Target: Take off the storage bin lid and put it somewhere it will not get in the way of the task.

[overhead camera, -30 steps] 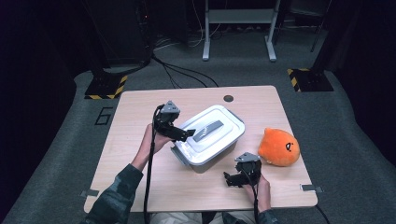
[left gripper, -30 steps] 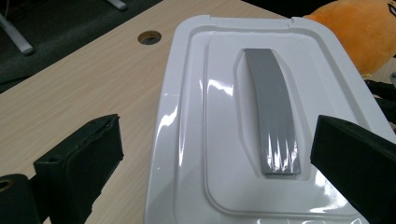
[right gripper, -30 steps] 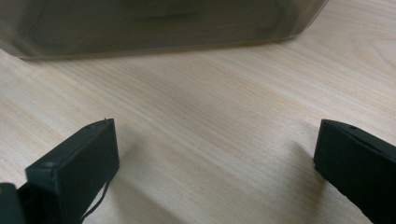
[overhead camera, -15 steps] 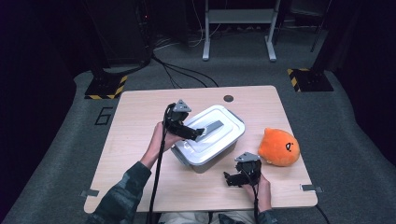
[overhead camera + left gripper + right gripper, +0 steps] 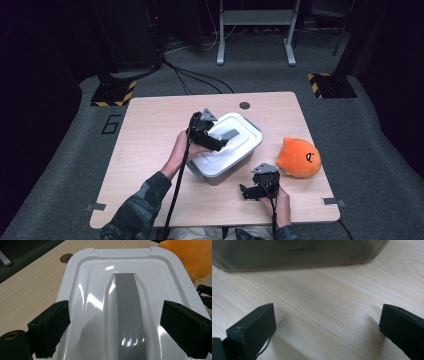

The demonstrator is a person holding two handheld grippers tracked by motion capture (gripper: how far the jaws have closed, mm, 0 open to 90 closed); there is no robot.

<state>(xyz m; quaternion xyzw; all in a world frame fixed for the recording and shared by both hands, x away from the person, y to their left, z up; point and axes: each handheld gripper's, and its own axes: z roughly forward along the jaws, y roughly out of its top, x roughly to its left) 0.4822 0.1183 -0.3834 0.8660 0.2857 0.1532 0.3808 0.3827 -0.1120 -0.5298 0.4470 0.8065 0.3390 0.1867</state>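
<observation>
A white lidded plastic box (image 5: 242,146) stands mid-table, with a grey handle (image 5: 231,134) recessed in its lid. My left gripper (image 5: 221,144) hovers low over the lid (image 5: 85,290), its jaws standing either side of the grey handle (image 5: 127,307). The jaws have just been closing a little; the handle lies between them and the pads are clear of it. My right gripper (image 5: 247,191) rests on the table in front of the box, open with only bare wood (image 5: 324,290) between its jaws, facing the box's clear wall (image 5: 299,252).
An orange plush toy (image 5: 299,157) lies to the right of the box, and its fur (image 5: 190,257) peeks past the lid's far corner. A round cable hole (image 5: 244,105) sits near the table's far edge. Dark floor surrounds the wooden table (image 5: 150,130).
My left hand has moved right, from the box's left side to over the lid's handle. The right hand has stayed in place.
</observation>
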